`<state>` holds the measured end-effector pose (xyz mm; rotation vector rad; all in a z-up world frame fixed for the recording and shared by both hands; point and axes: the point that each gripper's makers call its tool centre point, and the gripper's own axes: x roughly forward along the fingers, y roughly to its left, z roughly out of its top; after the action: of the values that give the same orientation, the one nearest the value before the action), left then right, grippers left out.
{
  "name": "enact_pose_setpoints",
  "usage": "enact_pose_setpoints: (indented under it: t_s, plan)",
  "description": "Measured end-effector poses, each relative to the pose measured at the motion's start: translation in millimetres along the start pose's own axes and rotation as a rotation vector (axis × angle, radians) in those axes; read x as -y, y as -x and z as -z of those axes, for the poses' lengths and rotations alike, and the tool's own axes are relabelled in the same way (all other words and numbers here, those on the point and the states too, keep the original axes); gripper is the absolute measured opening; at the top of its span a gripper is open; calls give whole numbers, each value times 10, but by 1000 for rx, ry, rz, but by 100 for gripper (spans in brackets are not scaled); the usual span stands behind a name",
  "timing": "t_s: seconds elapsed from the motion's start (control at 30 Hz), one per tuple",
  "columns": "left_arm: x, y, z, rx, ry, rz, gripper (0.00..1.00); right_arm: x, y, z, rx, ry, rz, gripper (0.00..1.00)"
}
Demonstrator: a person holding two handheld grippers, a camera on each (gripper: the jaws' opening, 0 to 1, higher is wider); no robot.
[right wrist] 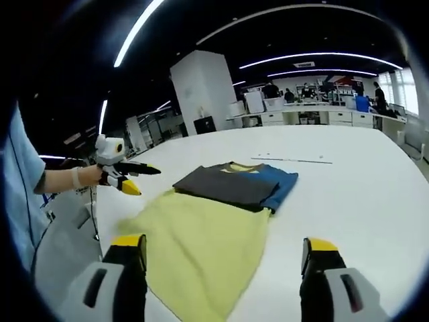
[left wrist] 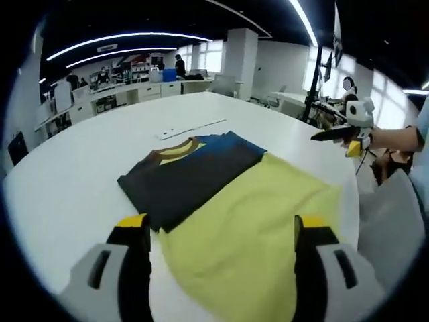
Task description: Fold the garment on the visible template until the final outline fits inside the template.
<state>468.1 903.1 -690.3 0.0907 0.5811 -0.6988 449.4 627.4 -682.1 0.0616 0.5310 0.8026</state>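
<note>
1. One garment – a T-shirt [left wrist: 194,171] with a dark grey body, a blue part and a yellow collar – lies folded into a compact block on the white table [left wrist: 74,181], ahead of both grippers and slightly left of centre in the left gripper view.
2. One yellow template sheet [left wrist: 255,235] lies flat just beyond the left gripper [left wrist: 224,235], reaching in between its jaws; the shirt overlaps the sheet's far edge.
3. Progress, as I judge it: the folding looks largely done, yet much of the block lies off the yellow sheet on bare table – so the outline does not yet fit inside. What seems left is shifting or refolding it onto the sheet.
4. The left gripper's jaws stand wide apart, gripping nothing.
5. The right gripper [right wrist: 224,258] is likewise spread wide and empty, above the sheet's near edge.
6. Two grippers in all, both clear of the cloth.
7. One thin pale strip [left wrist: 191,127] lies beyond the shirt.
</note>
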Motion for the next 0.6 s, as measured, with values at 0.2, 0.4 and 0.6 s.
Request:
enact_pose_setpoints:
  t_s: [0.2,0.4,0.6]
  plan:
    - [21,190,264,-33,31,-19,83,-8,47,96,-25,12,0,96]
    - [47,354,528,-64,90,-24,78,-19,106,225,-47,-7,-2,92]
    - [88,483,747,-105,121,-25,73,-14,181,402,-81,-28,-3,85]
